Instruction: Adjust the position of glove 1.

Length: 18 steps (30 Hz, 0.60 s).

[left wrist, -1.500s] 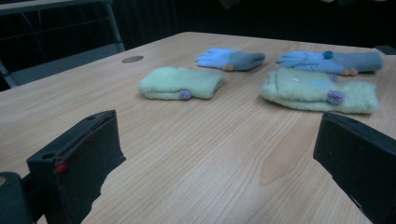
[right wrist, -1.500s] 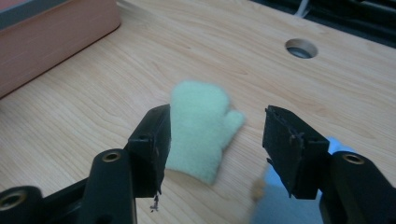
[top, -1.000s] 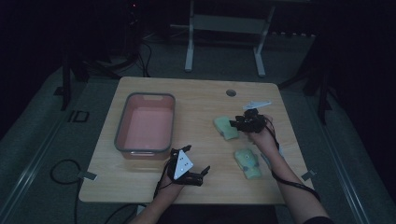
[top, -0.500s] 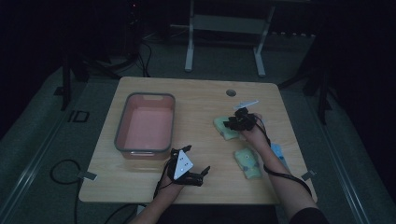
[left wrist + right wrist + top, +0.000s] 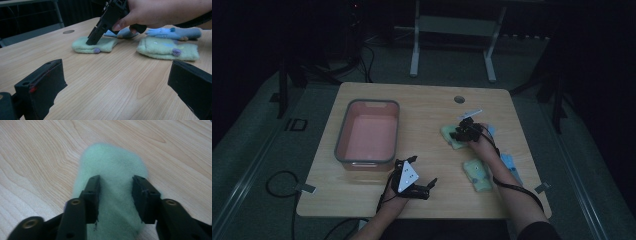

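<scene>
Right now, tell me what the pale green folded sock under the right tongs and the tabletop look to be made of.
The pale green folded sock: apparently fleecy knit fabric, matte, judging by its fuzzy, blurred edges and soft nap. The light wooden tabletop: wood or wood-look laminate, smooth with a faint sheen; flowing grain lines show, but which cannot be settled.

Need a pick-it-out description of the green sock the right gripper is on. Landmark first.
Start at the pink bin on the wooden table's left half, then cross to the right half. Two pale green folded socks lie there; take the farther one, nearer the round hole. It alone has the right gripper pressed onto it, jaws apart; the nearer sock lies untouched.
</scene>
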Motion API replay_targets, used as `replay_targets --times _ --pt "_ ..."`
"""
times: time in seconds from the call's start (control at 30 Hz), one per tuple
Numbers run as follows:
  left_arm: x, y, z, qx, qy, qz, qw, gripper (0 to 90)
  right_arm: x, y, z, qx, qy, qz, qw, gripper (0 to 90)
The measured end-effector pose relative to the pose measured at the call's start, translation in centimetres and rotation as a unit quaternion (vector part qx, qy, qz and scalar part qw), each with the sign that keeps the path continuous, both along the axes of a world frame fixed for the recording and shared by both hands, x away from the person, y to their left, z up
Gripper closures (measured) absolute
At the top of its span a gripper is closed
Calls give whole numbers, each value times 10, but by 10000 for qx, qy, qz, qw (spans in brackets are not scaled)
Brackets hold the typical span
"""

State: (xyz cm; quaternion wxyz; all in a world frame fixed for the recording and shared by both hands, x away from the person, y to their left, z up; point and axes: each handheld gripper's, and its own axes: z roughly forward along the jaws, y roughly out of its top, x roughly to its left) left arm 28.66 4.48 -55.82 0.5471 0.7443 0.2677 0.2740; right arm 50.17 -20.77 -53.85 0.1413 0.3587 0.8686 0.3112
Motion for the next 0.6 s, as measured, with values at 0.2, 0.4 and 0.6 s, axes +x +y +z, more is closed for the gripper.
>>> replay_targets --times 0.2,0.4,0.6 --pt "0 0 0 -11 14 2 10000 6 -2 3 0 161 87 -120 9998 808" --pt "0 0 0 -19 26 8 10000 6 -7 2 6 537 186 -515 9971 865" --pt "0 1 0 -26 23 23 10000 6 -28 8 34 775 75 -689 9946 870"
